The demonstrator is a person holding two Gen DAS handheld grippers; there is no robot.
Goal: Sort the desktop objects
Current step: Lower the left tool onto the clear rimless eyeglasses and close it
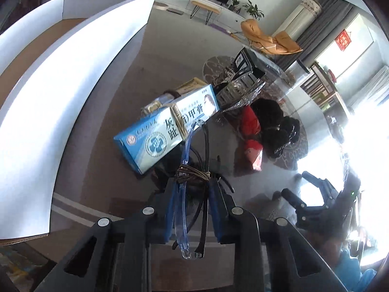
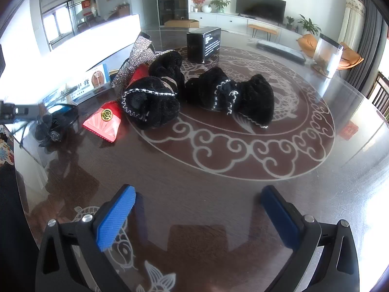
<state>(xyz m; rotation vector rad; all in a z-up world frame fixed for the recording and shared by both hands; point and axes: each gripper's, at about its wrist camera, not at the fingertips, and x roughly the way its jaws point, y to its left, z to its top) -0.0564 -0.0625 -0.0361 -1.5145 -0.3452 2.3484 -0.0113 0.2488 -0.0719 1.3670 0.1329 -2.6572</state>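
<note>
My left gripper [image 1: 192, 182] is shut on a bundle of headbands [image 1: 192, 175], one clear blue and some black, tied with a band. It holds them above the glass table near a blue-and-white medicine box [image 1: 155, 136]. The box also shows in the right wrist view [image 2: 82, 87]. My right gripper [image 2: 198, 192] is open and empty, low over the table. Beyond it lie two black fluffy bows [image 2: 228, 97] [image 2: 155, 102], a red envelope [image 2: 103, 121], a rhinestone bow [image 2: 138, 56] and a black flower headband [image 2: 52, 126].
A large white cardboard box [image 1: 48, 97] stands at the left. A black box [image 2: 203, 43] and a clear plastic container [image 2: 327, 56] stand at the far side of the round glass table [image 2: 218, 194]. The left gripper shows at the left edge of the right wrist view [image 2: 14, 114].
</note>
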